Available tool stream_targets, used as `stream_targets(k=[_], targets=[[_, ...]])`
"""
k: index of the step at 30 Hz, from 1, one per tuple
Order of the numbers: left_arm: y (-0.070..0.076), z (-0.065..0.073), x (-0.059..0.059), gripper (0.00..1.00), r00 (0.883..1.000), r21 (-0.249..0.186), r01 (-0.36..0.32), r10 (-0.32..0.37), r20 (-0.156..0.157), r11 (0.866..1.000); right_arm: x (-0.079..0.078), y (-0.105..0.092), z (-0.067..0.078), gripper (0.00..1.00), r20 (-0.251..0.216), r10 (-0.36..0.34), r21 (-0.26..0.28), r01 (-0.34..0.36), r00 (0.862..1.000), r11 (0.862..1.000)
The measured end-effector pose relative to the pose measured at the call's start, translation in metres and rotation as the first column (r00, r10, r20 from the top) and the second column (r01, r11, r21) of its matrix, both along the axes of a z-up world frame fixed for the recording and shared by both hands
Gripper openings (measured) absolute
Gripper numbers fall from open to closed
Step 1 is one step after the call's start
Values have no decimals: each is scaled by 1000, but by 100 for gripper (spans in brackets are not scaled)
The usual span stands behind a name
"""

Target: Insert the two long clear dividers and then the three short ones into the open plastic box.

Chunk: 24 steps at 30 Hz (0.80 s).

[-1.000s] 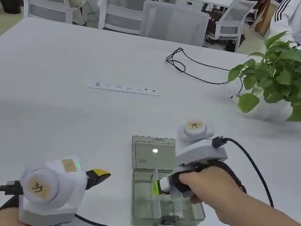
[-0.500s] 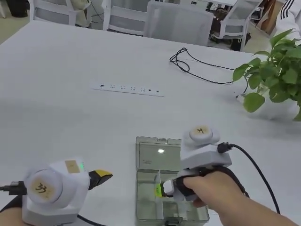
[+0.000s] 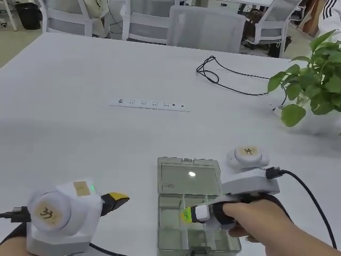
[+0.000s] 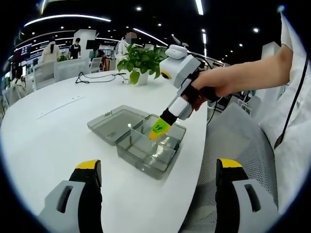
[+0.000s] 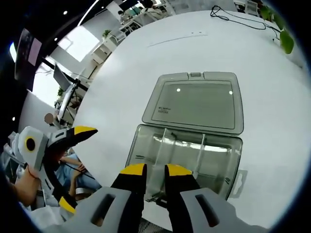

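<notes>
The open clear plastic box (image 3: 161, 226) lies near the table's front edge, its lid (image 3: 189, 176) flat behind the tray. Two long clear dividers (image 5: 165, 141) stand in the tray, running away from the hinge. My right gripper (image 3: 186, 215) reaches in from the right, low over the tray's left part. Its jaws are nearly together on the left divider's top edge (image 3: 184, 205). From the left gripper view, that right gripper (image 4: 158, 128) dips into the box (image 4: 146, 162). My left gripper (image 3: 116, 201) hovers left of the box, open and empty (image 4: 158, 194).
A white power strip (image 3: 151, 104) lies mid-table. A black cable (image 3: 229, 80) loops at the back right, beside a potted plant (image 3: 314, 80). Chairs (image 3: 205, 26) line the far edge. The right gripper's own cable (image 3: 314, 202) trails off to the right.
The right gripper has sunk and levelled out over the tray. The divider that stood up above the box now sits down inside it. The left gripper has stayed put.
</notes>
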<state>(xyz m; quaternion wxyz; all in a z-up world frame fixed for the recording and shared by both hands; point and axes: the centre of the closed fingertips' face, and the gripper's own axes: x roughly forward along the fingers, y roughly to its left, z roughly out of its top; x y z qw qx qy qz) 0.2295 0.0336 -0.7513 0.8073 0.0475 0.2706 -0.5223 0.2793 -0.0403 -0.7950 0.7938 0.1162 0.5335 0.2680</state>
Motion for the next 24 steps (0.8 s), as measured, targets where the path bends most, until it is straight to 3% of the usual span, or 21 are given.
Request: stream_targets(k=[4,7,9,10,12,24], targets=[[0,3,-1,100,1000,7,-9,9,4,1000,3,-4,11,21,34,10,29,-11,999,1000],[-1,5,-2,100,1000,8,-14,14,6,1000,7,-9,24,24,87,34,47,-38,996,998],[-2,6,-3,100,1000,9,-19,19,9,1000,11,-8,31,26,146,64,61,-74,987,995],[-3,8,-3,100,1000,8,-20,19,11,1000,8,-11,32,28,136,72,48,-79,988,996],[-4,10,-5,100,1000,9,-21,21,14,1000,9,-13,36,31,200,131,22,-138,971,990],[-8,13,-7,100,999,20,-38,38,21,999,1,-24,56,43,255,185,72,-209,949,975]])
